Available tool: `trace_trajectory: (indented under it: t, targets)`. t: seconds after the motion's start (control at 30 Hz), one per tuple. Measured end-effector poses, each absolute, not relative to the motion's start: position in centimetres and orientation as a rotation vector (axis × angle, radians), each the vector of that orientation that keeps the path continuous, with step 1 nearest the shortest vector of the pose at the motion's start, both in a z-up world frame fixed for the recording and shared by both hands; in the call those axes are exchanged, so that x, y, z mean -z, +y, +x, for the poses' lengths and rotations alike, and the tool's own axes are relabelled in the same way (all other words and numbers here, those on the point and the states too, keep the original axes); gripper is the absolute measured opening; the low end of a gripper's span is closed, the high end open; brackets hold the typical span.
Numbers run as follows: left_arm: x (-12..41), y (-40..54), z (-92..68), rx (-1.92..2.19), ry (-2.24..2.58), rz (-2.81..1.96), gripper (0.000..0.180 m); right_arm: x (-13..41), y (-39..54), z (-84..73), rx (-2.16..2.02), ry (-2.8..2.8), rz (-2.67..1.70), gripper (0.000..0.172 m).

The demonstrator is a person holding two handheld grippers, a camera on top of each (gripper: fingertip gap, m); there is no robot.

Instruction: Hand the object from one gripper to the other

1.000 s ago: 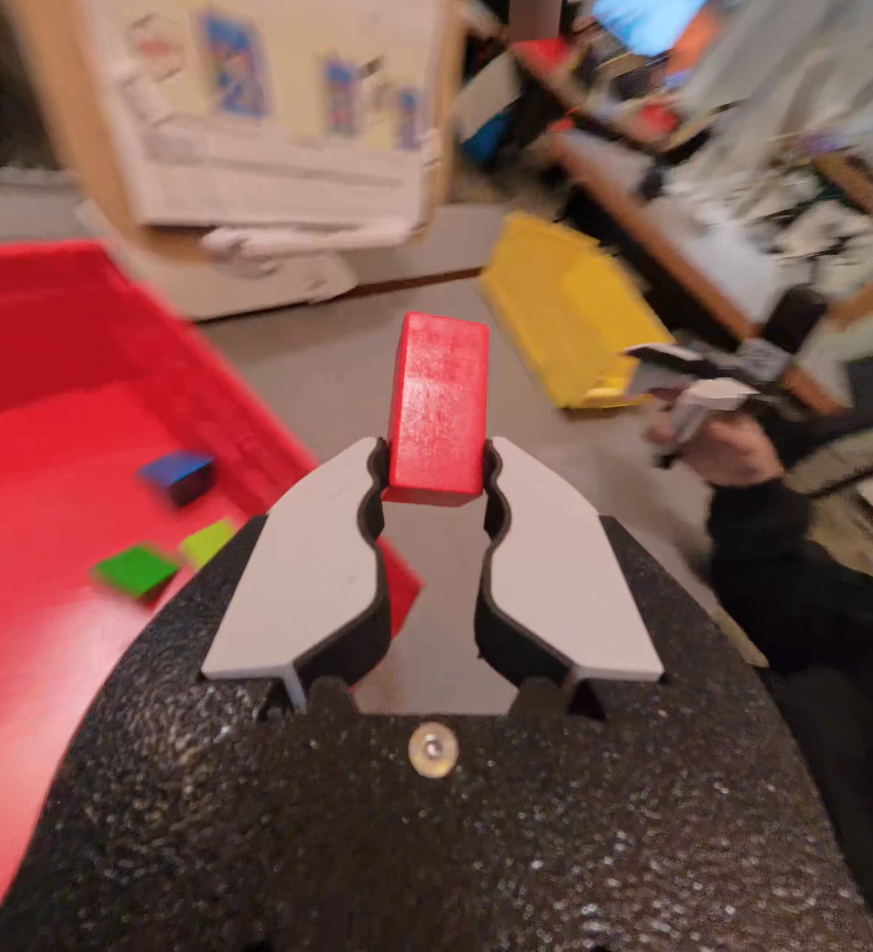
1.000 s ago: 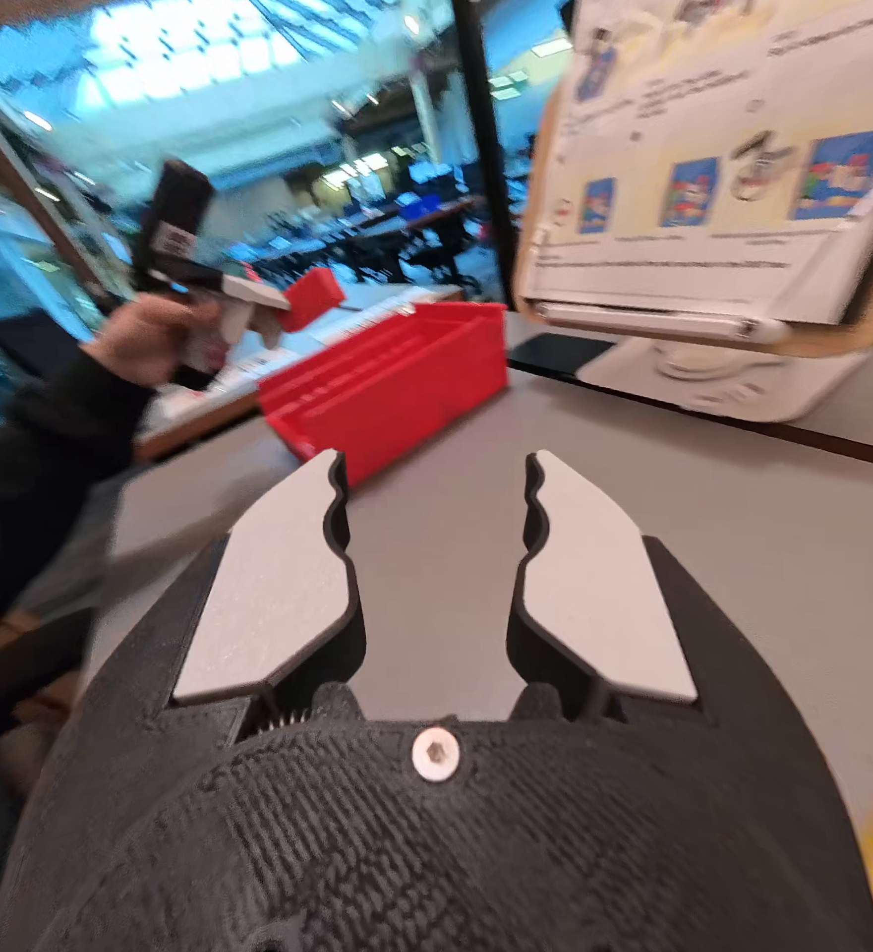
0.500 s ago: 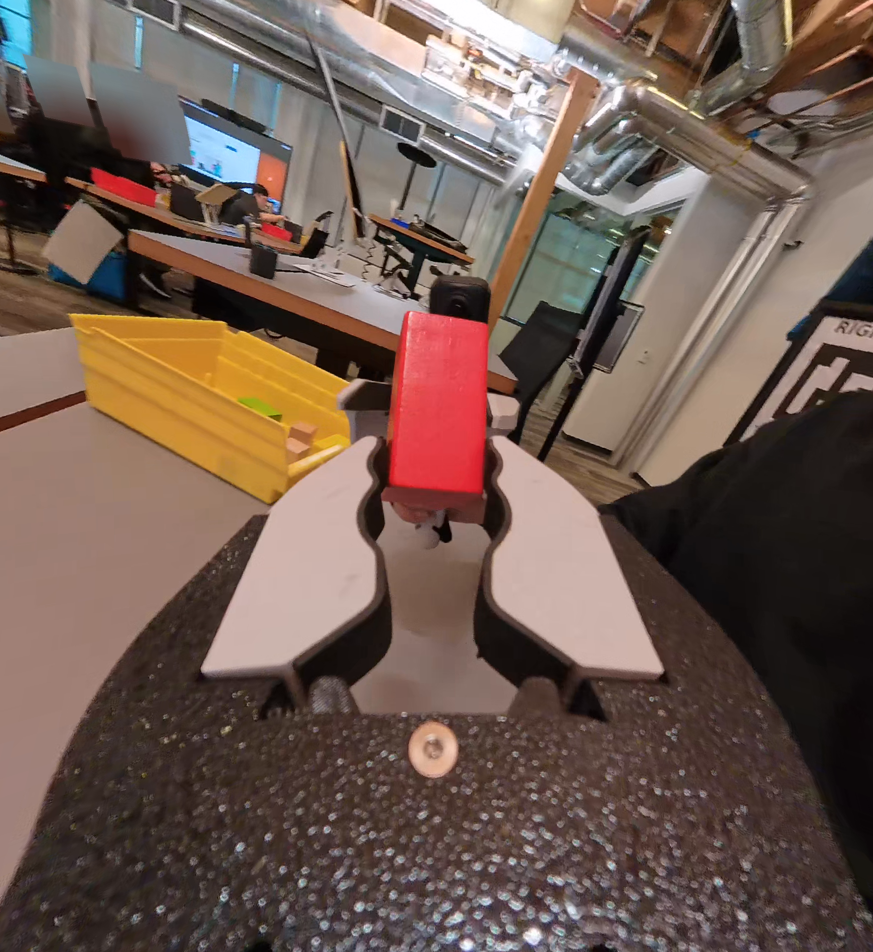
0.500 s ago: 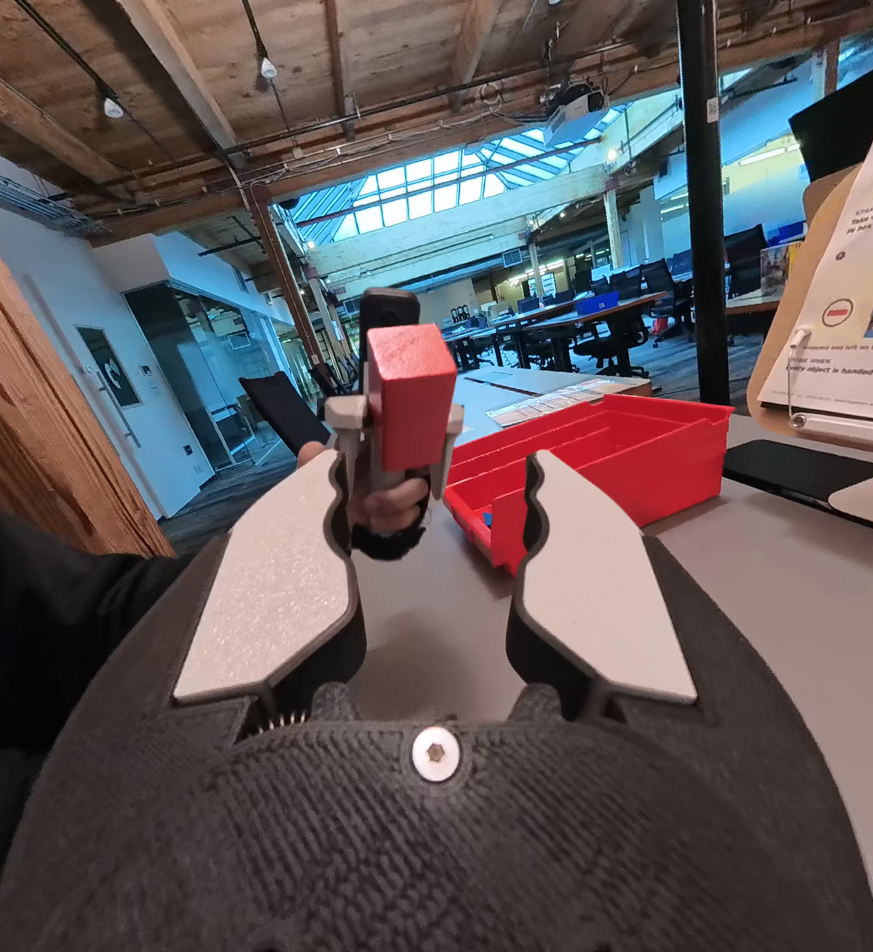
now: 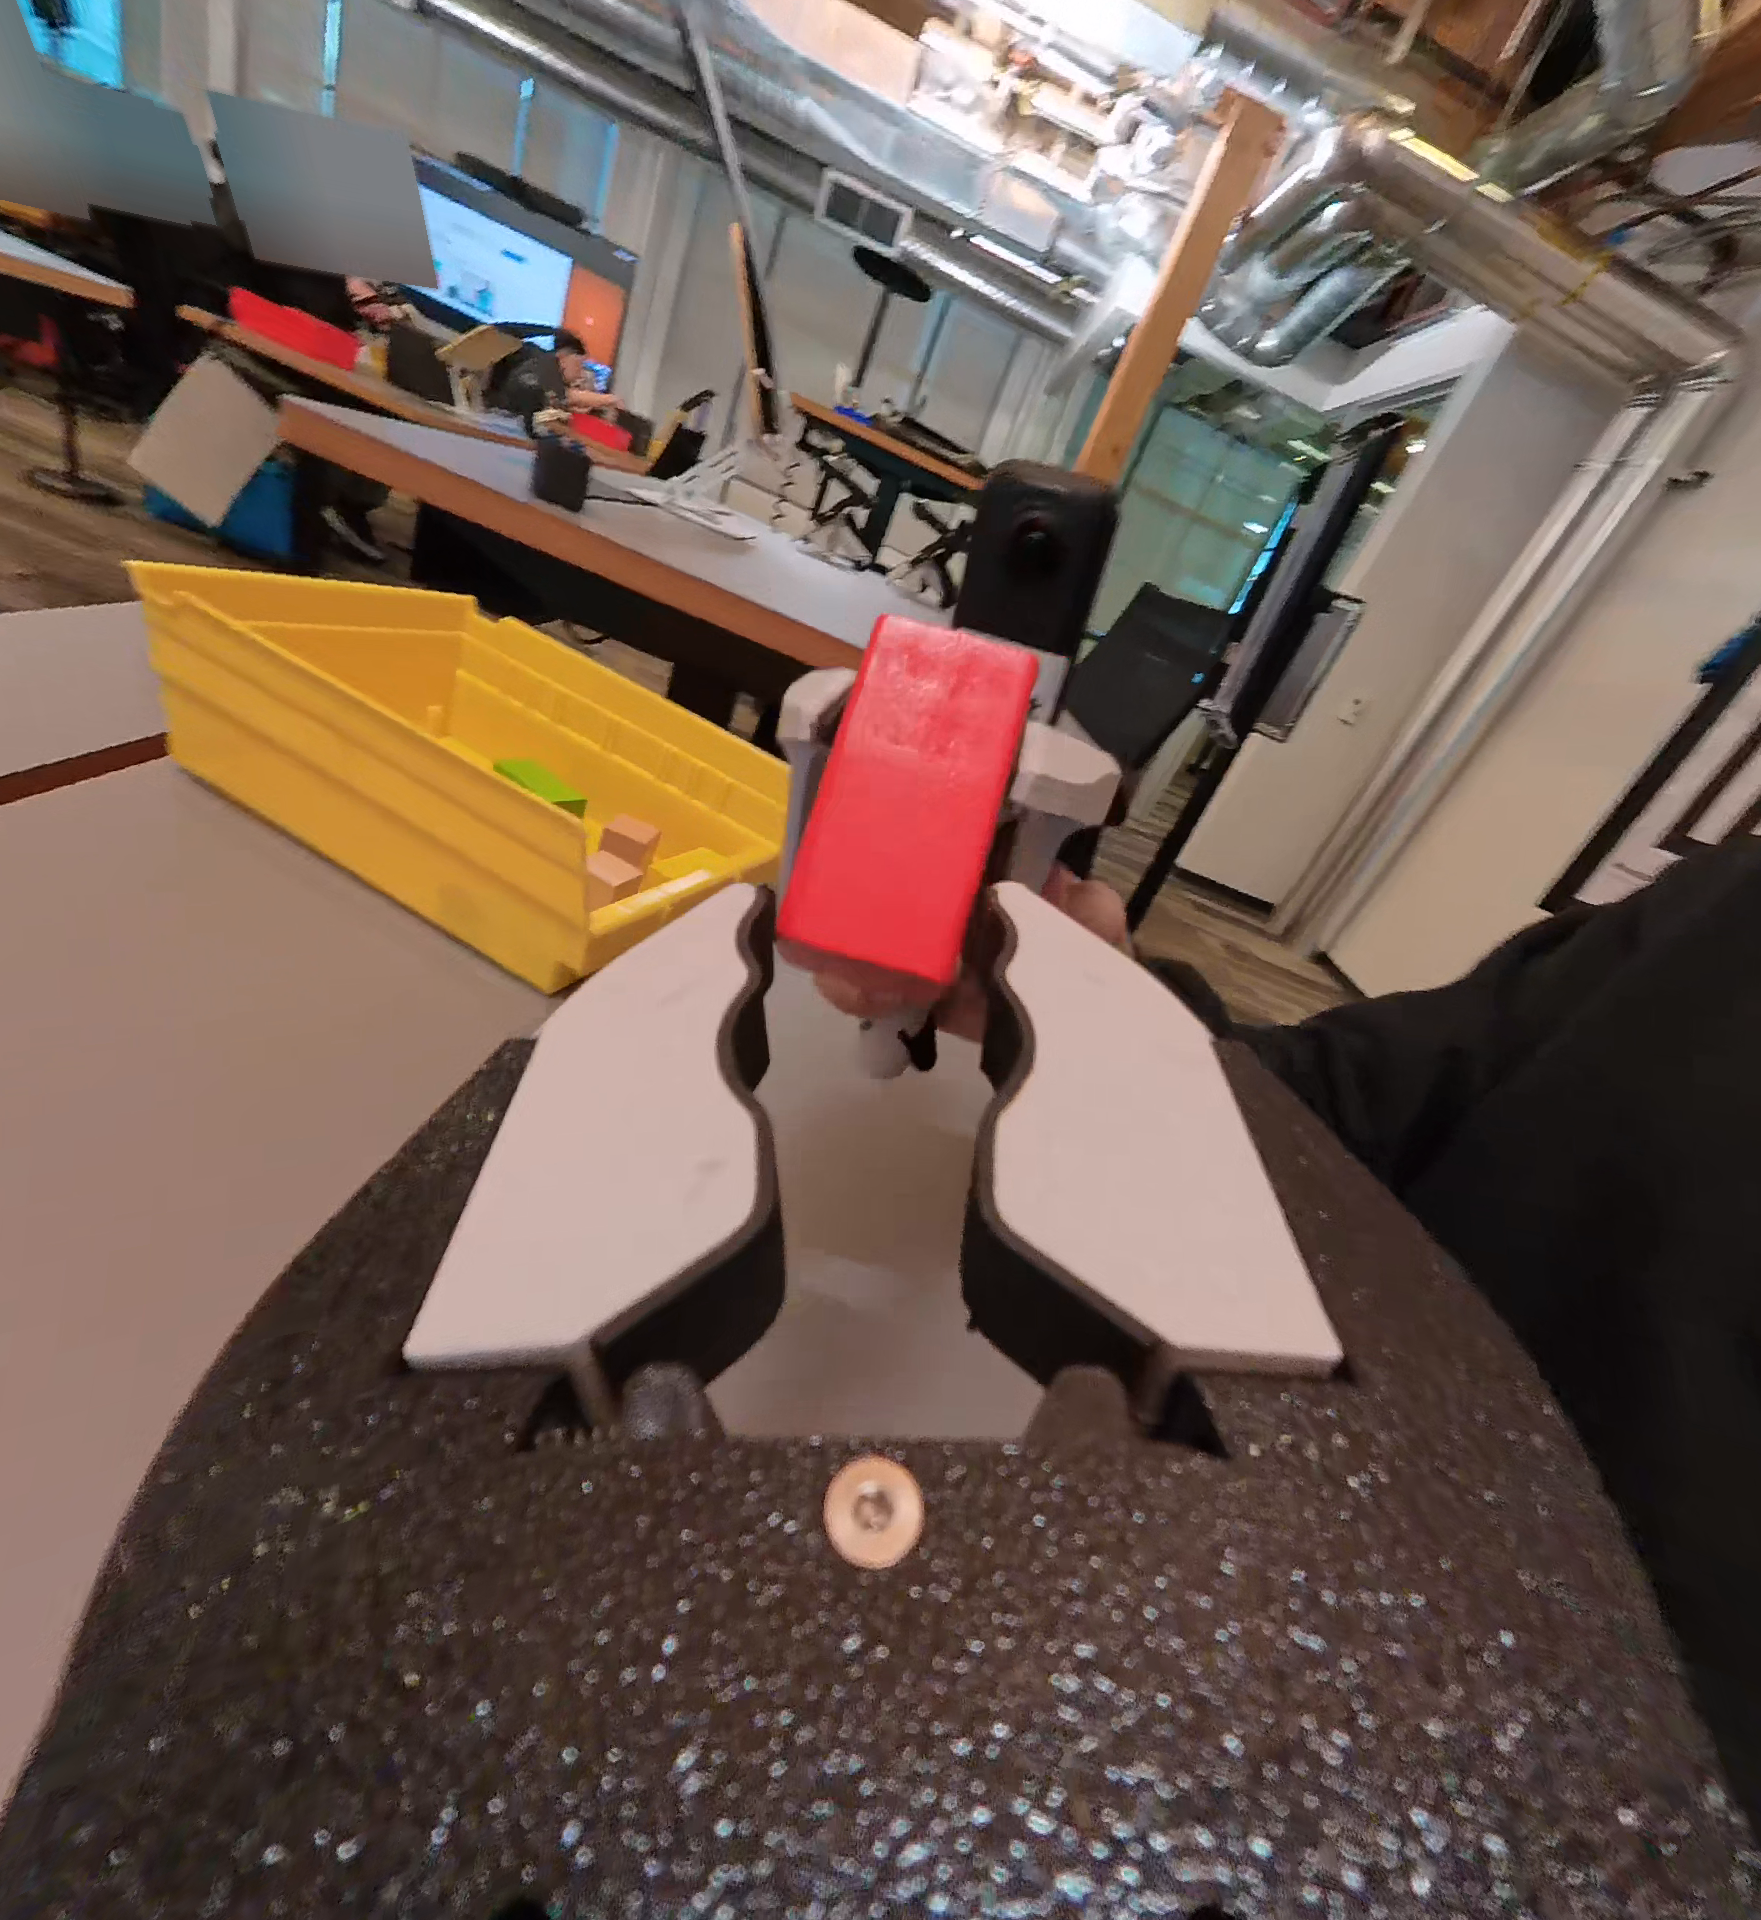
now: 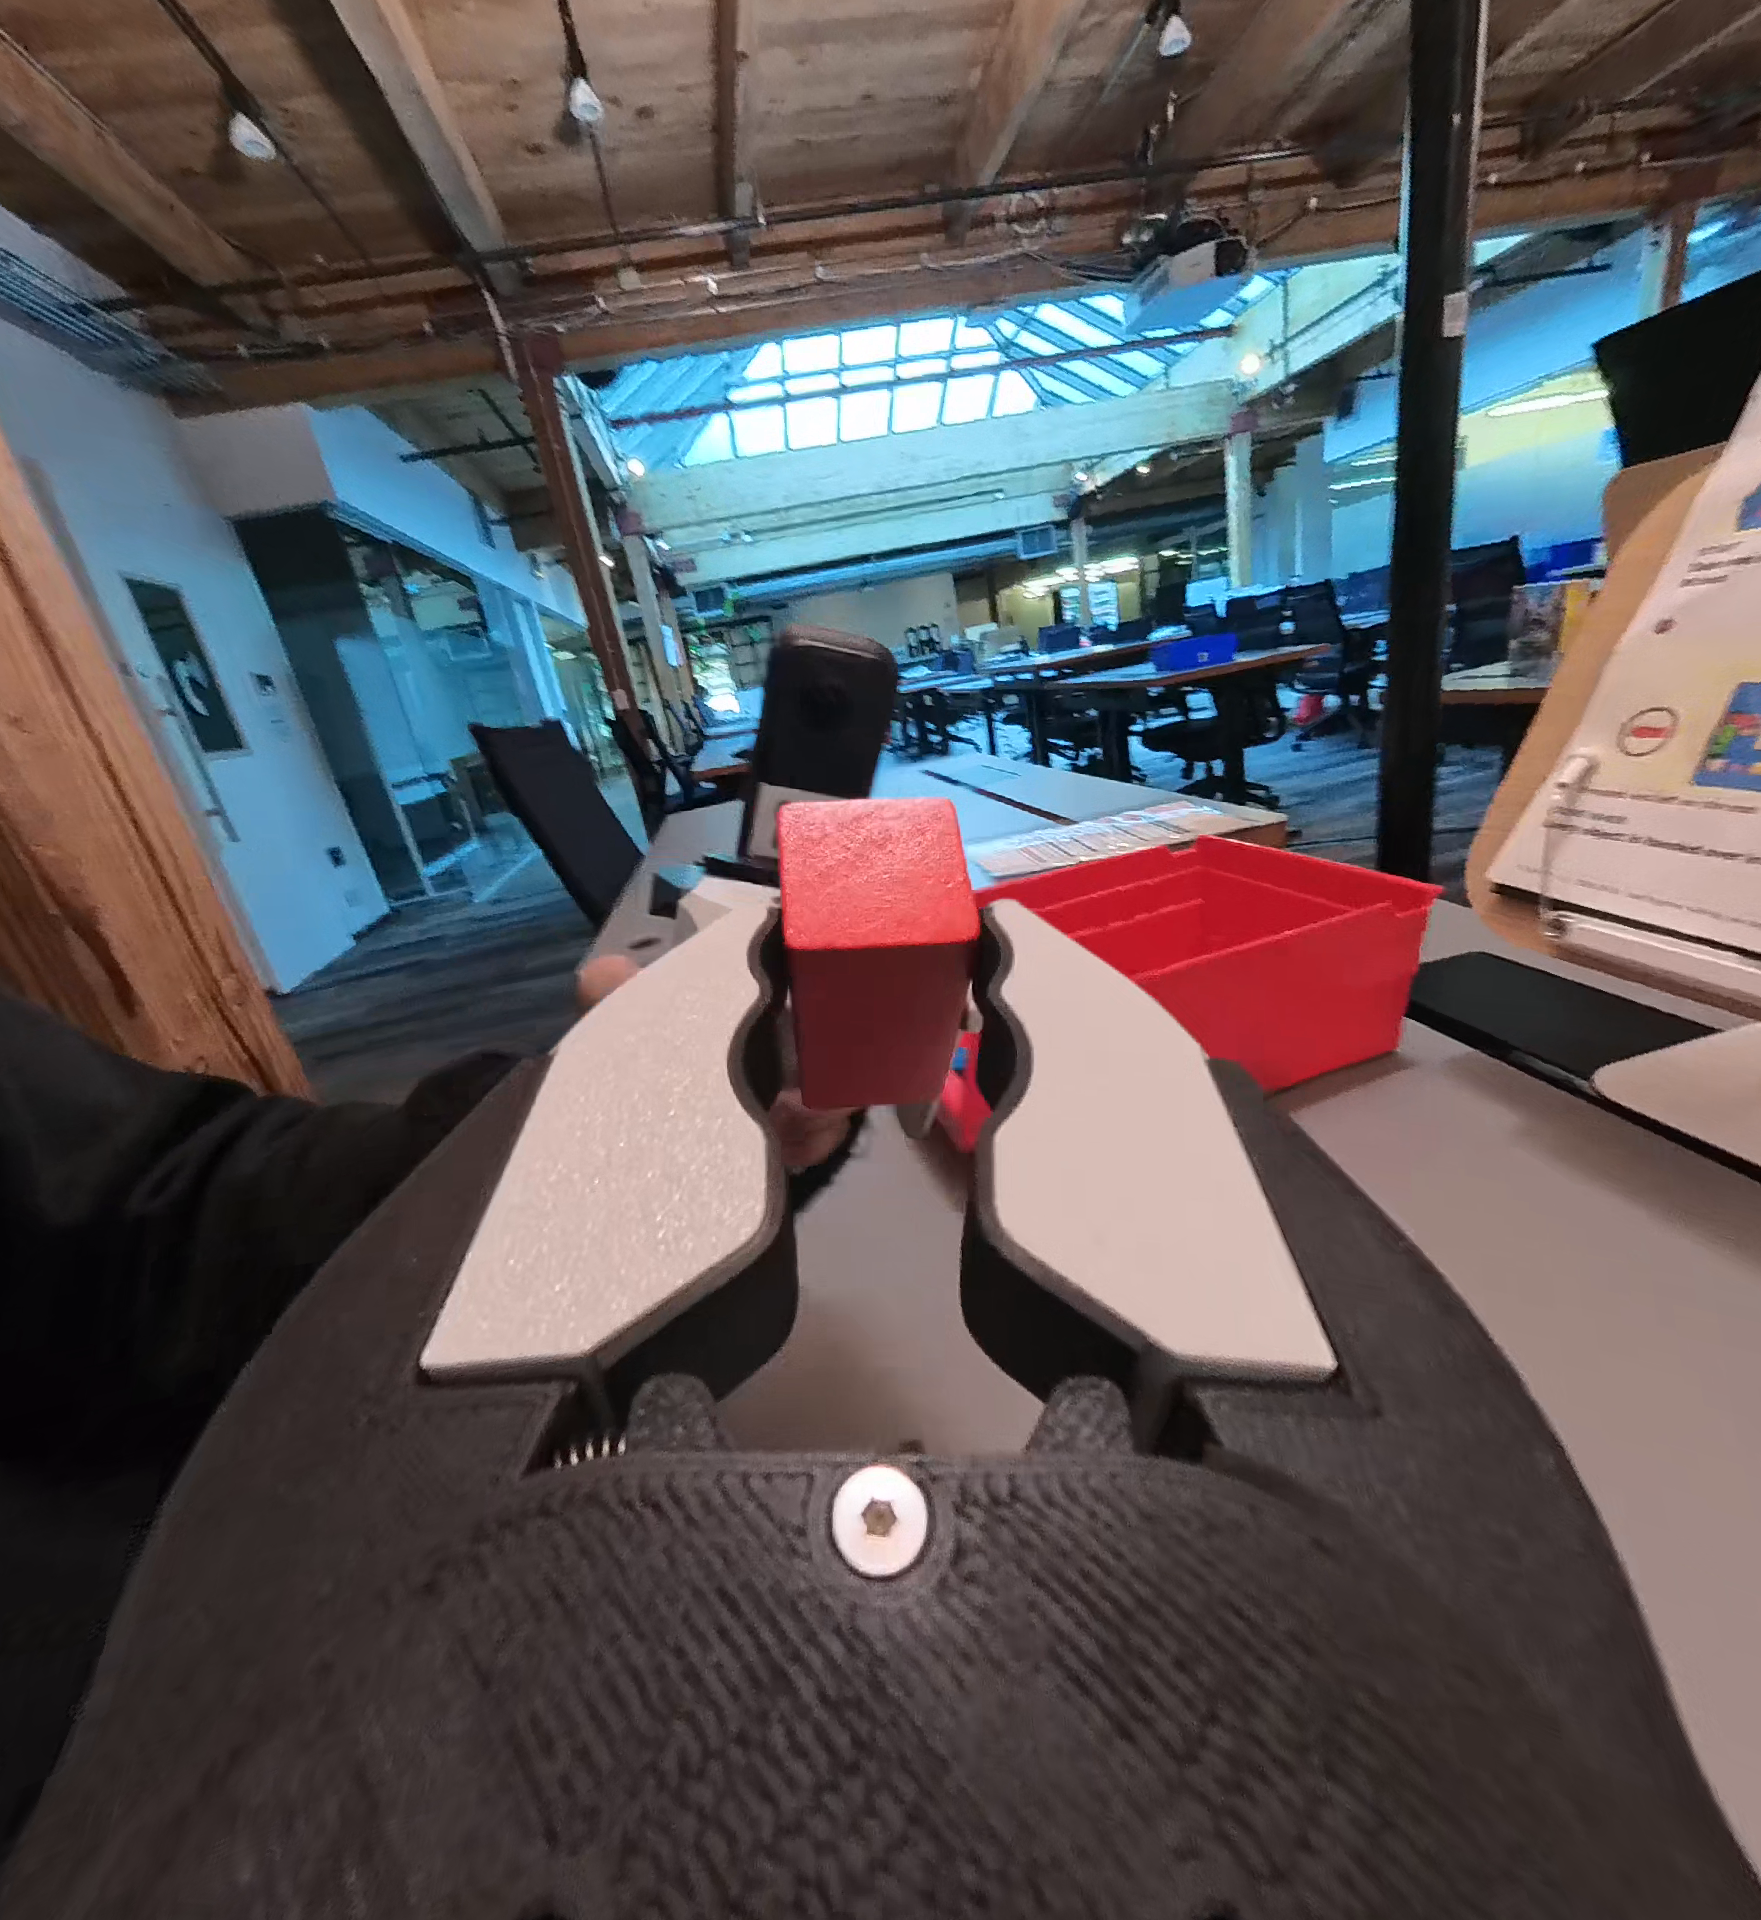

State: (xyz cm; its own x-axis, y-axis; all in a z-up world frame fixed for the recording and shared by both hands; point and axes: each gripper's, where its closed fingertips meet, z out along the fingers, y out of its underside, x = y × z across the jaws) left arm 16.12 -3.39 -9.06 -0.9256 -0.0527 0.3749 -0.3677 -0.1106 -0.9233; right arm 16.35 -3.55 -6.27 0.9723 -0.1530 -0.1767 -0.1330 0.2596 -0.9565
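An open-plan office in a converted industrial loft: long desks (image 6: 1115, 665) with black swivel chairs (image 6: 1208, 727) run beneath exposed timber ceiling beams (image 6: 419, 114), a skylight (image 6: 886, 400) and bare metal ductwork (image 5: 1375, 239). A wall screen (image 5: 517, 260) glows behind a seated person (image 5: 543, 369); glass partitions (image 6: 419, 675) line one side.
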Motion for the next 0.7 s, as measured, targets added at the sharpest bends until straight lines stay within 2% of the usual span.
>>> trace_trajectory:
  t: [0.2, 0.37, 0.7]
  targets:
    - [10.6, -2.4, 17.2, -2.104, -2.155, 0.587, 0.039, 6.7, -11.5, 22.4, 0.399, 0.515, -1.373, 0.035]
    - [11.7, -1.3, 17.6, -2.035, -2.395, 0.639, 0.044, 11.3, -24.0, 28.6, 0.809, 0.945, -1.503, 0.035]
    - [13.0, 1.4, 17.9, -1.9, -2.611, 0.781, 0.047, 21.0, -31.4, 34.6, 0.835, 1.363, -1.833, 0.035]
